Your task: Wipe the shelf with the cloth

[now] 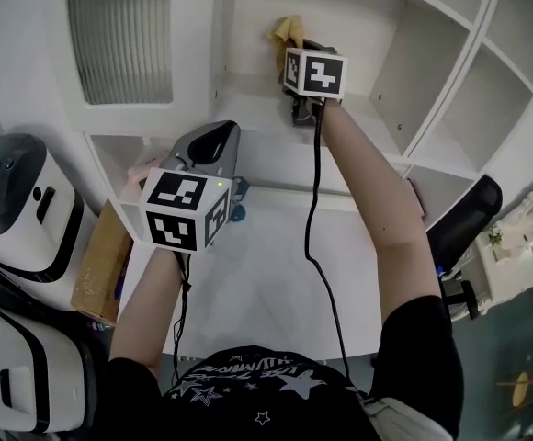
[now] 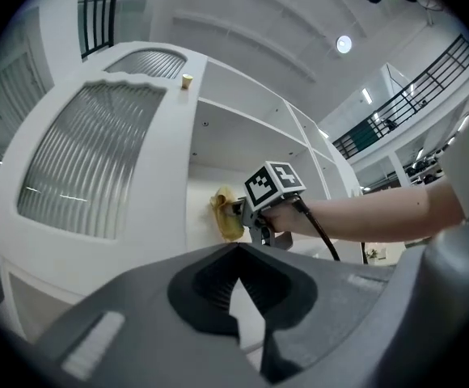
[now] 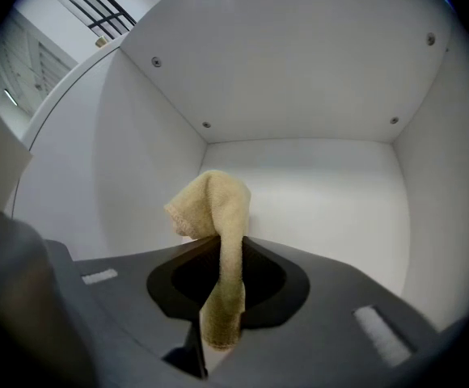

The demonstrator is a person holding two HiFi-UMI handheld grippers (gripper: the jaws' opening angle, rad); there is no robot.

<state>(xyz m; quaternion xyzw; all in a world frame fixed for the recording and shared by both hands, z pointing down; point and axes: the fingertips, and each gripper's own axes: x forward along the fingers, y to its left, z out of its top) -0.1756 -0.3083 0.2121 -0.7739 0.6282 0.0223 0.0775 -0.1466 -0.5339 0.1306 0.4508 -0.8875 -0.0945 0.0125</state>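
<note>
Right gripper reaches into upper shelf compartment, jaws clamped on cloth. Cloth bunches above jaw tips, by left wall near back corner; contact with wall unclear. Left gripper jaws together, nothing between, held lower, outside shelf, facing right gripper

Head view looks steeply down on the white compartmented shelf unit. Left gripper view faces it from further back; right gripper view sits close inside one compartment all share.
</note>
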